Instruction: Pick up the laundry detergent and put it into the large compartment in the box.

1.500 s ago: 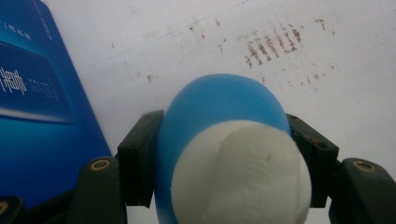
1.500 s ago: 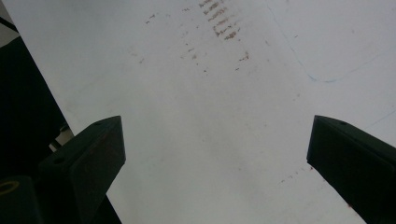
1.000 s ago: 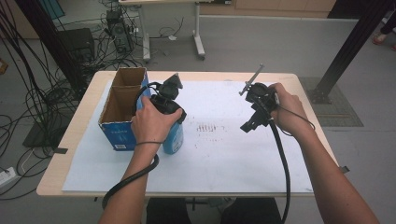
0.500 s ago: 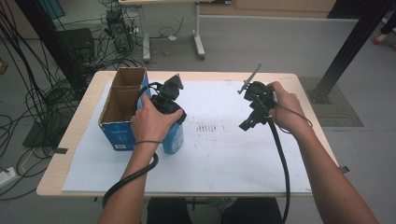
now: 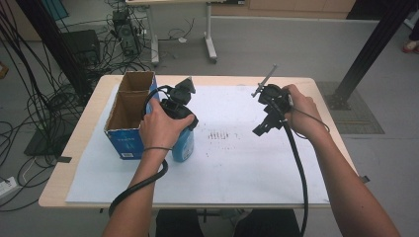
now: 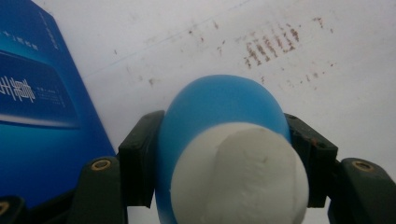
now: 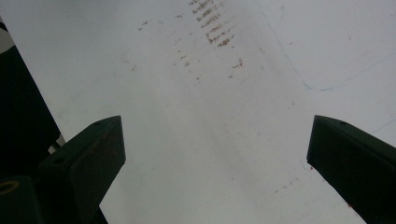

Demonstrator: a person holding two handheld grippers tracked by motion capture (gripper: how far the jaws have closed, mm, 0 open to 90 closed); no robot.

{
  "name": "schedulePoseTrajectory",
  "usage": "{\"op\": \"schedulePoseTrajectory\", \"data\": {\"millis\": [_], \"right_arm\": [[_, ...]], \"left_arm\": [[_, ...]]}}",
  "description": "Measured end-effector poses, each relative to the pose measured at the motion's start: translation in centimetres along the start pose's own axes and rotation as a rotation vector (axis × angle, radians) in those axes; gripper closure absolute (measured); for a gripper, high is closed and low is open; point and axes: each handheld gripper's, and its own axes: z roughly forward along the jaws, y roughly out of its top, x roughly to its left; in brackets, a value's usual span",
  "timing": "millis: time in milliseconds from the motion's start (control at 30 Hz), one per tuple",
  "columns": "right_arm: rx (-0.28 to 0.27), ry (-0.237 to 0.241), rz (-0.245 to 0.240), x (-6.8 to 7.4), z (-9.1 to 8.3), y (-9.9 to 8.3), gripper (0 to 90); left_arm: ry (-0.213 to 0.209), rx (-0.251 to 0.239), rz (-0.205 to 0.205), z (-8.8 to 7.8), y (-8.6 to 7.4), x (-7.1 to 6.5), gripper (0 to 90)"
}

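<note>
Near the surface's left edge, left gripper (image 6: pixel 224 154) pinched the upright blue bottle (image 6: pixel 219 112) beside the box (image 5: pixel 129 111); right gripper (image 7: pixel 215 163) hung spread, well apart.

Wooden table (image 5: pixel 74 163) as the landmark. Covering most of its top, a white sheet (image 5: pixel 237 173). Near the middle of the table, rows of small brown marks (image 5: pixel 221 135) on that sheet, with a thin blue pen line (image 7: pixel 299 79) close by. Stuck to the table's left edge, a strip of black tape (image 5: pixel 63 159). Left of the table, tangled black cables (image 5: pixel 29 98) across the floor. Beyond its far left corner, a dark box (image 5: pixel 81 47). Beyond its far edge, grey desk legs (image 5: pixel 211 47). Past its far right corner, a slanting black post (image 5: pixel 375 44). Right of the table, a gridded floor mat (image 5: pixel 358 111).
</note>
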Motion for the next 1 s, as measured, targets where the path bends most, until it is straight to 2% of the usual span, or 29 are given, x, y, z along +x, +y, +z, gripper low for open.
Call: {"op": "schedulePoseTrajectory", "data": {"millis": [167, 333, 500, 767, 1000], "right_arm": [[0.004, -0.002, 0.0, 0.1, 0.0, 0.0, 4.1], [0.004, -0.009, -0.001, 0.2, -0.3, 0.2, 4.1], [0.002, -0.013, 0.0, 0.5, -0.6, 0.2, 4.1], [-0.01, -0.018, -0.001, 0.8, -1.2, -0.1, 4.1], [-0.016, -0.022, -0.004, 1.1, -1.7, -0.3, 4.1]], "left_arm": [[-0.013, -0.03, 0.003, -2.1, 0.5, -0.1, 37.6], [0.005, -0.053, 0.029, -5.0, 1.4, -0.6, 37.6], [0.005, -0.086, 0.047, -8.4, 2.4, -1.0, 37.6], [0.017, -0.109, 0.075, -13.2, 4.0, -1.7, 37.6], [-0.011, -0.139, 0.086, -17.3, 5.3, -1.8, 37.6]]}}
